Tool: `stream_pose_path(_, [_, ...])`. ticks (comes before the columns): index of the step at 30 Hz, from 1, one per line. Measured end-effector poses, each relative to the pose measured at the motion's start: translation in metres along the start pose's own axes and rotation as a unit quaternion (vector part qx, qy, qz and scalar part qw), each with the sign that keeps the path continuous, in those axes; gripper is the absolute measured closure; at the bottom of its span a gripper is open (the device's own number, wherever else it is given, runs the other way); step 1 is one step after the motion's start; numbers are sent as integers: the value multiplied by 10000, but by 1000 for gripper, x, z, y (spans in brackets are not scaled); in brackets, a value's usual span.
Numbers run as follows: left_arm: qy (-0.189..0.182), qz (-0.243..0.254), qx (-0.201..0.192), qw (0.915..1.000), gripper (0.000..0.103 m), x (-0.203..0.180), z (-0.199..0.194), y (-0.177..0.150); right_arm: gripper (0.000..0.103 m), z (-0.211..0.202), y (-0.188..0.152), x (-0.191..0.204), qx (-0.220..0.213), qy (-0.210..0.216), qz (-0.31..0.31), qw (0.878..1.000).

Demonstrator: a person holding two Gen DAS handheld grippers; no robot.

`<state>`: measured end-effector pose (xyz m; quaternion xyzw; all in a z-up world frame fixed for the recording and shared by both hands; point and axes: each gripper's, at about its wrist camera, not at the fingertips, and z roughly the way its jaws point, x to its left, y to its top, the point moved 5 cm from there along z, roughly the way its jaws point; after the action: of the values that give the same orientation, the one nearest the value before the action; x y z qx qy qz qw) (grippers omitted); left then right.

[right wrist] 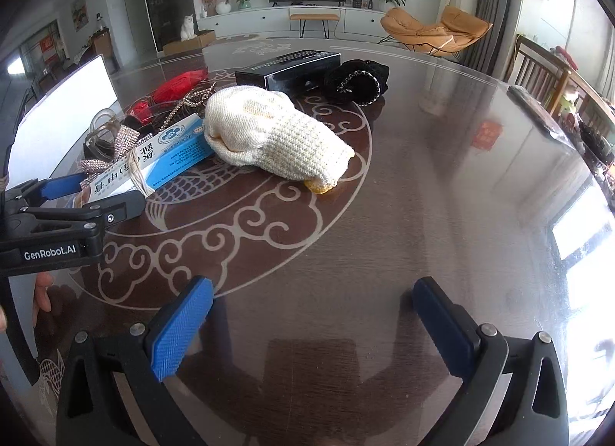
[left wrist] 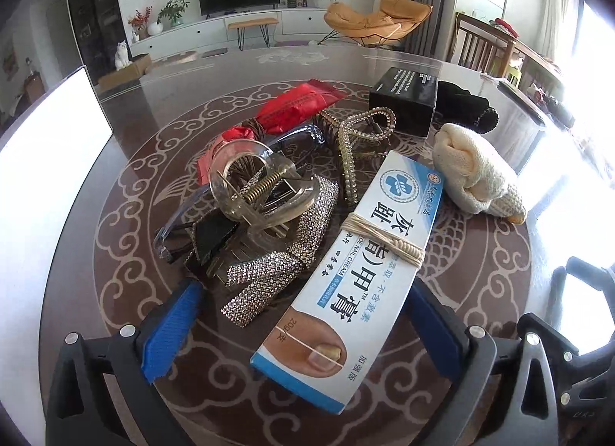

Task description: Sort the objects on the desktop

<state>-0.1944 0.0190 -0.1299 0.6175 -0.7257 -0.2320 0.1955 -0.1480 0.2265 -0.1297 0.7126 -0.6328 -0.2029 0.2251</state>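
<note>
- We are spreading the left gripper [left wrist: 303,327] jaws around the nail cream box [left wrist: 346,277], lower centre of the frame, pads not pressing.
- We are holding the right gripper [right wrist: 311,327] jaws fully spread over bare table [right wrist: 442,192].
- The cream knitted glove [right wrist: 269,138] is lying beside the box.

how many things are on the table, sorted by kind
Boxes: 2, the white and blue cream box and the black box
Hair clips: 3, clear claw, rhinestone bow, beaded clip
Knitted items: 2, cream, black
Red packets: 1
Glasses: 1
Total: 9, though the pile may hide more
</note>
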Motion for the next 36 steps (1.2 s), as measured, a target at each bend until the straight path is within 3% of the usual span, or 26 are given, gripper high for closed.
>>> stream_pose_path(36, [3, -1, -9, 10000, 0, -2, 1, 0, 0, 2, 0, 0, -10, -8, -9, 10000])
